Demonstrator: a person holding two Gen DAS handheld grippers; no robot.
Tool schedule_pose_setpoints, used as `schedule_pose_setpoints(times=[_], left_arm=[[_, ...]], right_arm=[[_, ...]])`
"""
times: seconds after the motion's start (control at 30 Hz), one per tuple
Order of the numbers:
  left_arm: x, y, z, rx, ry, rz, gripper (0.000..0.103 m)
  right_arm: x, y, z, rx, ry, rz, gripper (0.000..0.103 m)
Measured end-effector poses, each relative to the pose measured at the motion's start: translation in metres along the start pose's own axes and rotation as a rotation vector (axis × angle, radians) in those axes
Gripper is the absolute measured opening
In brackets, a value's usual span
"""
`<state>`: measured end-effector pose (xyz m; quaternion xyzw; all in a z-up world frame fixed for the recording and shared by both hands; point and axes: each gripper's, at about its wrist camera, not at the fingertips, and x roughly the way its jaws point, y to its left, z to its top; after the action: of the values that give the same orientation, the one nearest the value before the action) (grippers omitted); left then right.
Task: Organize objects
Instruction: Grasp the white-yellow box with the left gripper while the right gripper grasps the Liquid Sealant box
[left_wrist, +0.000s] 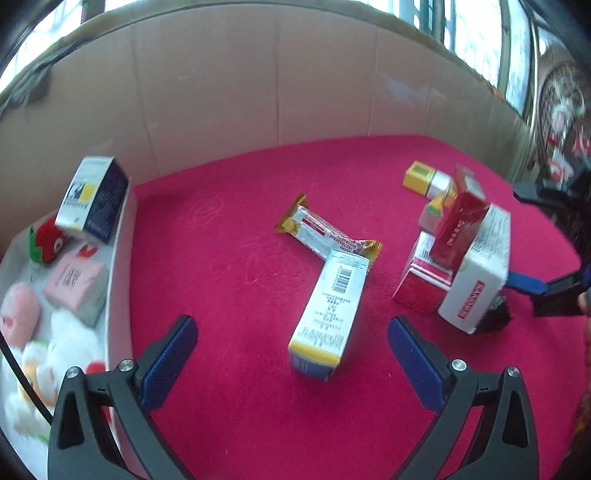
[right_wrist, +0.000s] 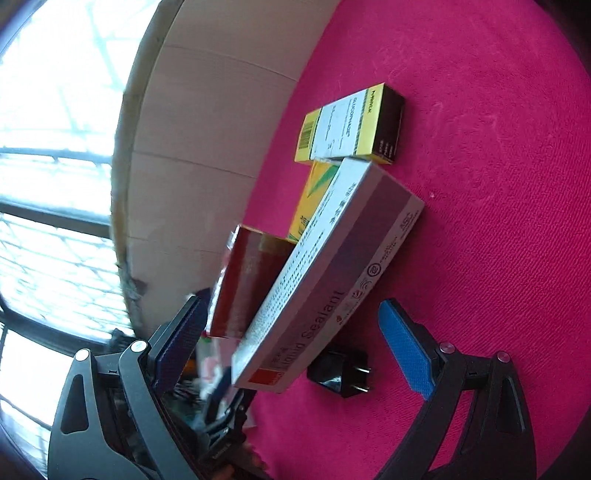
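My left gripper (left_wrist: 291, 323) hangs open over the red cloth (left_wrist: 229, 280). A long white box with a yellow end (left_wrist: 325, 317) lies between its fingers, clear of both pads. Behind that box lies a gold and silver snack bar (left_wrist: 325, 230). To the right is a pile of boxes: a red box (left_wrist: 458, 229) leans on a white box (left_wrist: 476, 284), with a yellow box (left_wrist: 419, 177) behind. My right gripper (right_wrist: 293, 347) is open around the tilted grey and white sealant box (right_wrist: 325, 280) and a red box (right_wrist: 247, 280). Its right pad (right_wrist: 406, 350) stands apart from them.
A white tray (left_wrist: 118, 288) at the left holds plush toys, a pink box (left_wrist: 75, 284) and a dark blue box (left_wrist: 98, 199). A black plug adapter (right_wrist: 341, 369) lies beside the sealant box. A cardboard wall (left_wrist: 258, 92) backs the cloth. A yellow and black box (right_wrist: 351, 125) lies farther off.
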<state>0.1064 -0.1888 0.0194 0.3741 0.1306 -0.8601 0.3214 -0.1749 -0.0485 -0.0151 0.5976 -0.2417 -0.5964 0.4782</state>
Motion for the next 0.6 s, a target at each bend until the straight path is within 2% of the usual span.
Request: schedule_pose_setpoints(times=[0.1,0.27,0.3,0.33,0.37,0.4,0.47,0.5,0.53,0.6], left_arm=[[0.007,-0.009,0.004,0.032,0.008,-0.004,0.103],[0.013,-0.009,0.008,0.034,0.014,-0.032,0.1],[0.015,-0.008,0.009,0.026,0.02,-0.04,0.089],[0.017,-0.005,0.008,0.012,0.035,-0.051,0.074],[0.02,-0.003,0.008,0.002,0.048,-0.053,0.066],[0.023,-0.002,0.007,-0.004,0.062,-0.052,0.055],[0.02,-0.001,0.007,0.006,0.051,-0.067,0.041],[0.019,-0.002,0.007,0.016,0.043,-0.072,0.025],[0.017,-0.003,0.006,0.018,0.038,-0.076,0.024],[0.014,-0.005,0.004,0.025,0.027,-0.09,0.024]], right_arm=[[0.014,0.007,-0.001,0.029,0.036,-0.065,0.095],[0.03,0.006,0.008,0.117,0.021,-0.029,0.094],[0.033,0.006,0.01,0.13,0.019,-0.023,0.094],[0.032,0.006,0.011,0.127,0.013,-0.02,0.093],[0.03,0.007,0.01,0.114,0.01,-0.015,0.091],[0.028,0.006,0.009,0.107,0.009,-0.008,0.088],[0.02,0.008,0.008,0.092,0.004,0.017,0.08],[0.017,0.009,0.008,0.08,0.001,0.029,0.071],[0.013,0.01,0.008,0.066,-0.004,0.039,0.061],[0.001,0.013,0.007,0.024,-0.016,0.043,0.048]])
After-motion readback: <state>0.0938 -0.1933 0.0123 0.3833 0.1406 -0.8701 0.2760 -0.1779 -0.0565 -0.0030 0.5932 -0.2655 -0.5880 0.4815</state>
